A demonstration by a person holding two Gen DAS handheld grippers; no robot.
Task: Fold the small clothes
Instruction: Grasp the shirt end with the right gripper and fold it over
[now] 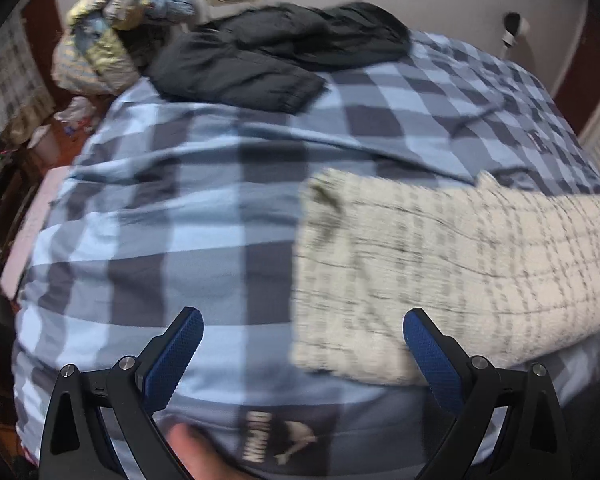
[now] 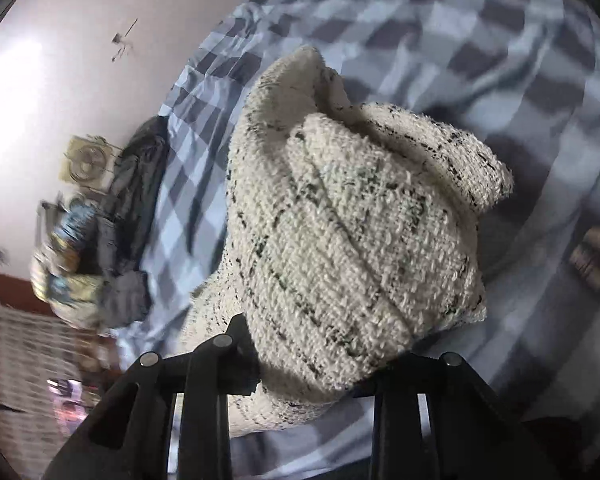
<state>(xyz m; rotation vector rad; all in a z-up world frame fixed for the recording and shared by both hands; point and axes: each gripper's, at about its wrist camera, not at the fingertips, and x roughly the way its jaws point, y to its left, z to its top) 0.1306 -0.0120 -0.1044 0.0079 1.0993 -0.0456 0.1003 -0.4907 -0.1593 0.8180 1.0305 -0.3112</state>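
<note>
A cream knitted garment with thin dark check lines point(image 1: 440, 264) lies on the blue checked bedspread point(image 1: 172, 208), right of centre in the left wrist view. My left gripper point(image 1: 304, 340) is open and empty just above the bed, its right finger beside the garment's near left corner. In the right wrist view the same garment point(image 2: 348, 240) is bunched and lifted over my right gripper point(image 2: 316, 364). Its fingertips are hidden under the fabric, and it looks shut on the garment's edge.
A black jacket point(image 1: 276, 52) lies at the far end of the bed. A heap of patterned clothes point(image 1: 108, 36) sits at the far left corner. A dark printed label point(image 1: 268, 436) shows on the bedspread's near edge. A wall point(image 2: 80, 80) rises behind the bed.
</note>
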